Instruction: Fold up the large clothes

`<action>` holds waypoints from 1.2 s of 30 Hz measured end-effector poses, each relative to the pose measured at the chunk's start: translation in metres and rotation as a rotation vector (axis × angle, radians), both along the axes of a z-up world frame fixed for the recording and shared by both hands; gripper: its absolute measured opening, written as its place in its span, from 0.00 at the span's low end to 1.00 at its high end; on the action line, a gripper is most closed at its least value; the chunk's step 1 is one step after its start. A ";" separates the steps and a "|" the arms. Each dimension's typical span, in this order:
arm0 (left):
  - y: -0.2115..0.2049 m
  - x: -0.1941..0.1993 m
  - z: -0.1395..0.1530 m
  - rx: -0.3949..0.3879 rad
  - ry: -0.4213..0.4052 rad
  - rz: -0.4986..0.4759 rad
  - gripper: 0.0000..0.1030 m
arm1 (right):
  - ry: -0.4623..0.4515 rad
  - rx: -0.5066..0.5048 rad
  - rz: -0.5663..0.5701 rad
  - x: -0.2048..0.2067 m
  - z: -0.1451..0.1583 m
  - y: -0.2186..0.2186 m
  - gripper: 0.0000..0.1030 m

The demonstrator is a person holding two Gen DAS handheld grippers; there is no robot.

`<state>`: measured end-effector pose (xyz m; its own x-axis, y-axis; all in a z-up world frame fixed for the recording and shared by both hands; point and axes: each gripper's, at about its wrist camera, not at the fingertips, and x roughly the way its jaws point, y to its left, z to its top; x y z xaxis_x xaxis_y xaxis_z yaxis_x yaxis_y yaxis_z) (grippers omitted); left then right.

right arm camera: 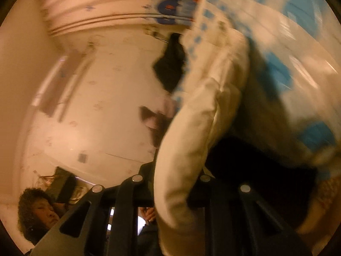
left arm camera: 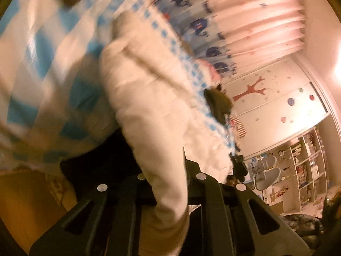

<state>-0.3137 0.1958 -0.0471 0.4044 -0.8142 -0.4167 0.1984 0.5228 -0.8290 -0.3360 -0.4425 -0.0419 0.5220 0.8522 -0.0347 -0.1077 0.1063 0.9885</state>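
Cream garment [right arm camera: 191,128] in hand-held gripper [right arm camera: 170,189]

Cream-white garment [left arm camera: 149,98], thick and soft, with seams and a folded hem showing; large, bunched into long rolls. Drawn up off a blue-and-white checked bedcover [left arm camera: 42,53], hanging slack above it. Seen from the left wrist: one end running down between black jaws, pinched there. Seen from the right wrist: another stretch of the same cream cloth [right arm camera: 191,128] draped in a thick fold, likewise passing between black jaws. Outlines blurred; type of garment not discernible.
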 end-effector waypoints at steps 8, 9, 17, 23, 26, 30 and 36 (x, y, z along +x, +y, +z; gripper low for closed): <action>-0.012 -0.026 0.064 -0.063 -0.159 -0.071 0.10 | -0.138 0.109 -0.016 -0.019 0.033 -0.008 0.19; -0.008 -0.030 0.062 -0.061 -0.156 -0.070 0.10 | -0.143 0.112 -0.019 -0.022 0.033 -0.011 0.19; 0.031 -0.024 -0.023 -0.124 0.032 0.040 0.10 | -0.059 0.137 -0.045 -0.037 -0.004 -0.027 0.19; 0.029 -0.013 -0.004 -0.113 -0.031 0.048 0.10 | -0.125 0.170 -0.044 -0.012 0.016 -0.022 0.19; 0.027 0.003 0.009 -0.107 -0.054 0.056 0.10 | -0.146 0.190 -0.048 0.002 0.024 -0.018 0.19; 0.023 0.017 0.029 -0.085 -0.089 0.057 0.10 | -0.163 0.185 -0.044 0.023 0.035 -0.017 0.19; 0.016 0.043 0.054 -0.076 -0.146 0.065 0.10 | -0.197 0.168 -0.040 0.058 0.056 -0.015 0.19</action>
<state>-0.2710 0.2120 0.0070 0.5092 -0.8109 -0.2884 0.2870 0.4758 -0.8314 -0.2777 -0.4576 0.0141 0.5380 0.8160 0.2114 -0.2991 -0.0497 0.9529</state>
